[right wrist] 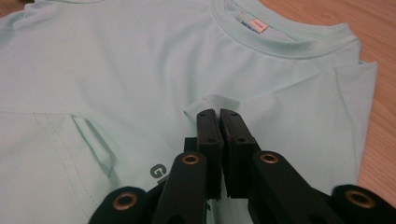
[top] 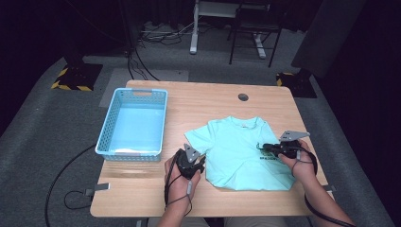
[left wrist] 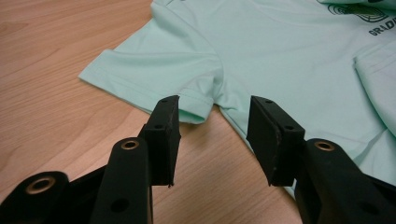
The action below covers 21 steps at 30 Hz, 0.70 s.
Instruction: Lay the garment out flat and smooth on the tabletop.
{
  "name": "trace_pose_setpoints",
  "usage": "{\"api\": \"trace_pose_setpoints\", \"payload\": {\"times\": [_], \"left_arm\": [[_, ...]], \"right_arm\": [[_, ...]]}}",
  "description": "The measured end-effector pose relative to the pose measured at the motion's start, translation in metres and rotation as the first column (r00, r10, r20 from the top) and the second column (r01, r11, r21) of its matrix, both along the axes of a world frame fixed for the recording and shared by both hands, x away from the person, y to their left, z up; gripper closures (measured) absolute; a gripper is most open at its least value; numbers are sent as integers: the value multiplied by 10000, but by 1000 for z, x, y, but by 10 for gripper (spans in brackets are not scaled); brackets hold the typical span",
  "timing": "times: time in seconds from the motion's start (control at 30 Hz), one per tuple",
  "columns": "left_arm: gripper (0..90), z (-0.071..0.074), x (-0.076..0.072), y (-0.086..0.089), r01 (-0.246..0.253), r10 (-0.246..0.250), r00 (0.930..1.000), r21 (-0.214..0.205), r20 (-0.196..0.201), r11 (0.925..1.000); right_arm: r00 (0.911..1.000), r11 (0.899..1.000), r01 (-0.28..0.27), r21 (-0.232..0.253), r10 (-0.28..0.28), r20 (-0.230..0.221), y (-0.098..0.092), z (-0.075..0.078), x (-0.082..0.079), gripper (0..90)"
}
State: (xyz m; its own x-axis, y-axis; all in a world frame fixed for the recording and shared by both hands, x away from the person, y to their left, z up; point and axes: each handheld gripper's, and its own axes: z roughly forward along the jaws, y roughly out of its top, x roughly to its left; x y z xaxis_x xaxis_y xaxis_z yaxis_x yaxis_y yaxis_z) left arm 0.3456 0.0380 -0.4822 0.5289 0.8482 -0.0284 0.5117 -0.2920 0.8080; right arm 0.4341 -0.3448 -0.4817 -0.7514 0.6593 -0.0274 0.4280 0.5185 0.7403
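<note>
Right now the right gripper (right wrist: 219, 114) has its jaws pinched tight on a small fold of the mint T-shirt (top: 236, 151), approx. mid-chest, just by the dark print (right wrist: 158, 171) and below the collar (right wrist: 280, 44) w/ its pink label (right wrist: 258, 25). Left gripper (left wrist: 214, 135) sits narrow-open, nothing between the jaws, just off the shirt's sleeve (left wrist: 154, 79) hem, over bare wood. Shirt lies flat, front up, on the table (top: 142, 189), lower part folded over. Blue basket (top: 135, 123) stands well apart from the shirt, on the left gripper's side, w/ the person's hands behind both grippers.
</note>
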Motion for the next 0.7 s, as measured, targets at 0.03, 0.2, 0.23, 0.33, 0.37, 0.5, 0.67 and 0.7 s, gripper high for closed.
{"api": "trace_pose_setpoints", "payload": {"times": [0.03, 0.2, 0.23, 0.33, 0.37, 0.5, 0.67, 0.7], "left_arm": [[542, 0, 0, -1, 59, -59, 10000, -3, -11, 10000], [542, 0, 3, -7, 230, -230, 9997, -25, -32, 9997], [542, 1, 4, -8, 294, -294, 9996, -30, 1, 9996], [532, 2, 6, -12, 460, -460, 9989, -5, 39, 9989], [524, 3, 7, -14, 532, -531, 9986, -17, 69, 9986], [494, 2, 15, -25, 837, -837, 9965, 17, 70, 9965], [436, -2, 20, -41, 1430, -1434, 9895, 228, 185, 9895], [427, -3, 21, -44, 1603, -1609, 9868, 285, 169, 9867]], "right_arm": [[10000, 10000, 18, 2, -18, -5, -1, 2, 0, 869], [9998, 9999, 120, -43, -119, 127, -14, 12, 5, 873], [9960, 9970, 776, 11, -776, 453, -29, 19, 9, 873], [8802, 9009, 4317, 445, -4315, 1976, -91, 43, 11, 517], [8338, 8645, 4992, 587, -4977, 2389, -102, 48, 6, 428], [8954, 9147, 3958, 815, -4041, 1867, -94, 47, -16, 408], [9582, 9645, 2567, 618, -2623, 1142, -70, 32, -29, 405], [9692, 9731, 2233, 564, -2279, 935, -65, 28, -31, 403]]}}
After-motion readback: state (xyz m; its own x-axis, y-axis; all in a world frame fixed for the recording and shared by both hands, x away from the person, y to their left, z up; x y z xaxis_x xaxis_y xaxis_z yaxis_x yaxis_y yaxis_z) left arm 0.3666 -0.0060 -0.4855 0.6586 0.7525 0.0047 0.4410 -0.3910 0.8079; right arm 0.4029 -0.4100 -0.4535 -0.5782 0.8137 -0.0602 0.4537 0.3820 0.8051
